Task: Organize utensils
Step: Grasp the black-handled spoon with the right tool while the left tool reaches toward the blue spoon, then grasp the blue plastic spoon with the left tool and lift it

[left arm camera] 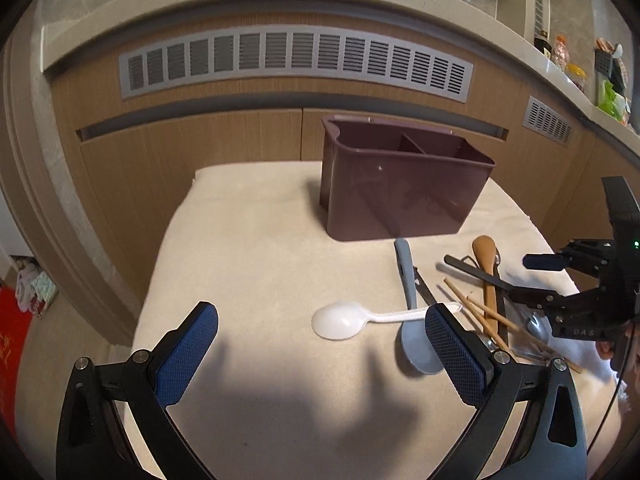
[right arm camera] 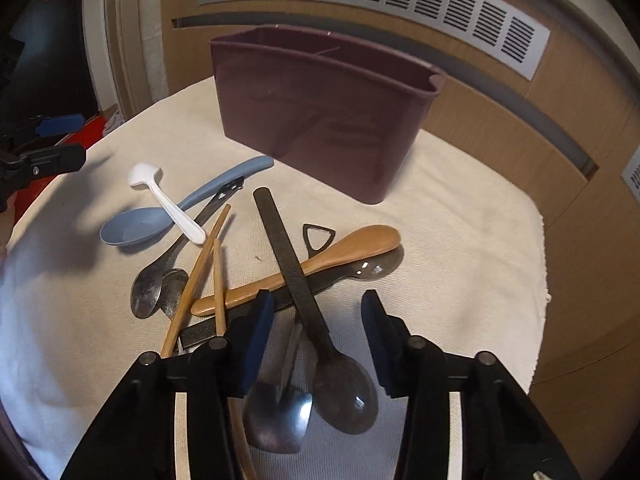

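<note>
A dark purple utensil caddy (left arm camera: 404, 188) with compartments stands at the back of the cloth-covered table (left arm camera: 248, 248); it also shows in the right wrist view (right arm camera: 320, 112). A white plastic spoon (left arm camera: 340, 320) lies in front of my open, empty left gripper (left arm camera: 322, 330). A blue-grey spoon (left arm camera: 412, 312) lies beside it. My right gripper (right arm camera: 318, 314) is open and empty above a pile: a black long-handled spoon (right arm camera: 304, 284), a wooden spoon (right arm camera: 320, 264), wooden chopsticks (right arm camera: 198, 280), metal spoons (right arm camera: 152, 288) and a metal scoop (right arm camera: 280, 416).
Wooden cabinet fronts with grey vent grilles (left arm camera: 296, 60) stand behind the table. A stone counter (left arm camera: 576, 84) at the right carries bottles and bags. The cloth's edges (right arm camera: 540, 264) drop off at right and left. A red item (left arm camera: 12, 344) lies on the floor at left.
</note>
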`<state>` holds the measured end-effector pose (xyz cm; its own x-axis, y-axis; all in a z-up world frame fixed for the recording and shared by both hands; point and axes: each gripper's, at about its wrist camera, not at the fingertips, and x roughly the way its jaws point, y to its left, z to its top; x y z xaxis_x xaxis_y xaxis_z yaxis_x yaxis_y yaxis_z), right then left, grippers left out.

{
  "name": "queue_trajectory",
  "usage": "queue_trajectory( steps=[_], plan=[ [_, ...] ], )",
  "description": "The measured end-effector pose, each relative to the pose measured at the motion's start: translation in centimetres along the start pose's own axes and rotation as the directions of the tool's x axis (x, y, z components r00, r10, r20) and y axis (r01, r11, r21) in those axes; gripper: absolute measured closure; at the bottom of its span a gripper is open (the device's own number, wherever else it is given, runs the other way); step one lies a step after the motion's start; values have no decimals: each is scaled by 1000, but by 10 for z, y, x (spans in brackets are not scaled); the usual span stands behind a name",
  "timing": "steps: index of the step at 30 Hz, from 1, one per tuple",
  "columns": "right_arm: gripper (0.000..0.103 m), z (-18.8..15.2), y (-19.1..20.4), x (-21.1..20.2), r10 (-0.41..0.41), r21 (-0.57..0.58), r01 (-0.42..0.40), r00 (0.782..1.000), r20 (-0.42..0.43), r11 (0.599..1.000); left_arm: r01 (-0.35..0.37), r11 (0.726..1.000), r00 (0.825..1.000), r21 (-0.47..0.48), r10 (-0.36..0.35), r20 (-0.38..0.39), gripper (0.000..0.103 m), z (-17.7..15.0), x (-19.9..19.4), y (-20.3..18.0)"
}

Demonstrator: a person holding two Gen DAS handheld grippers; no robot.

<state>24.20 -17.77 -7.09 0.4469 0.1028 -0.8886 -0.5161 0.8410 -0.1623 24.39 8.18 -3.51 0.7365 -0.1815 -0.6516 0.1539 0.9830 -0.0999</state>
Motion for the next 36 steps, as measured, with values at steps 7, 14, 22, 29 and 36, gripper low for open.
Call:
queue_trajectory(
  steps=[7, 14, 22, 29, 36],
  plan=[
    [87, -2, -5, 6, 60, 81, -57, 997, -40, 995, 97, 995, 988, -12, -98, -117, 12, -3, 21, 1],
    [89, -21, -18, -8, 102, 203, -93, 994, -38, 975, 137, 989, 980, 64, -126, -155, 23, 9, 36, -20],
    [91, -38, -29, -19, 101, 280, -87, 994, -36, 956, 121, 992, 969, 18, -115, -218, 23, 24, 71, -10],
    [92, -36, -29, -21, 87, 268, -76, 996, -33, 961, 250, 968, 916, 11, -233, -326, 27, -2, 61, -26],
    [92, -34, -25, -23, 100, 253, -90, 995, -27, 963, 324, 928, 911, 185, -253, -327, 42, -15, 19, -66]
  ],
)
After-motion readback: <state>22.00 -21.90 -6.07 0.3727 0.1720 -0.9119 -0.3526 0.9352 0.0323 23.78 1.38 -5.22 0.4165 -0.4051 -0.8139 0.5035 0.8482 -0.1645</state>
